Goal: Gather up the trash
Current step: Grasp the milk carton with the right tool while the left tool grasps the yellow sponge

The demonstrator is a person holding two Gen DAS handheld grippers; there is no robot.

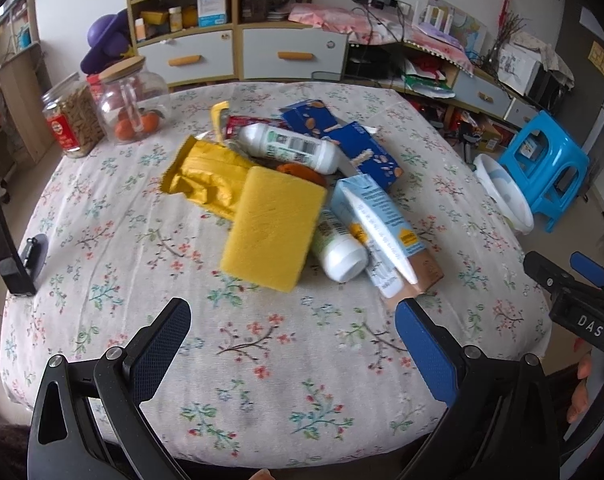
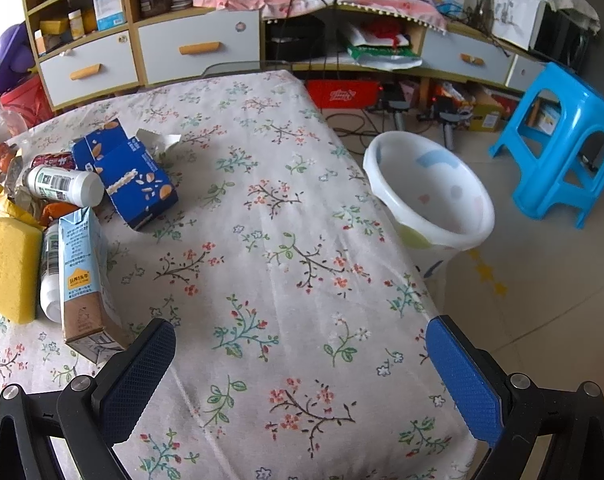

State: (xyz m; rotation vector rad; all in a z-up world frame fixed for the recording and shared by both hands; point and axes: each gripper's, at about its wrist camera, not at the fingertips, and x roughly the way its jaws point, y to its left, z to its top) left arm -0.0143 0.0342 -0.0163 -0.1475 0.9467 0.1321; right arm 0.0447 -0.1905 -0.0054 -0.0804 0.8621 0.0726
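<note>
A heap of trash lies mid-table: a yellow sponge (image 1: pixel 271 226), a yellow foil bag (image 1: pixel 205 176), two white bottles (image 1: pixel 289 148) (image 1: pixel 340 250), a pale blue carton (image 1: pixel 386 232) and a dark blue box (image 1: pixel 358 148). My left gripper (image 1: pixel 293 320) is open and empty, just short of the sponge. My right gripper (image 2: pixel 302 348) is open and empty over bare cloth, right of the carton (image 2: pixel 81 276), sponge (image 2: pixel 11 268) and blue box (image 2: pixel 137 180). A white bin (image 2: pixel 430 200) stands on the floor beside the table's right edge; it also shows in the left wrist view (image 1: pixel 504 196).
Two glass jars (image 1: pixel 101 108) stand at the table's far left corner. A blue plastic stool (image 2: pixel 562 140) stands beyond the bin. Shelves and drawers (image 2: pixel 197 48) line the far wall. The flowered tablecloth (image 2: pixel 281 260) covers the table.
</note>
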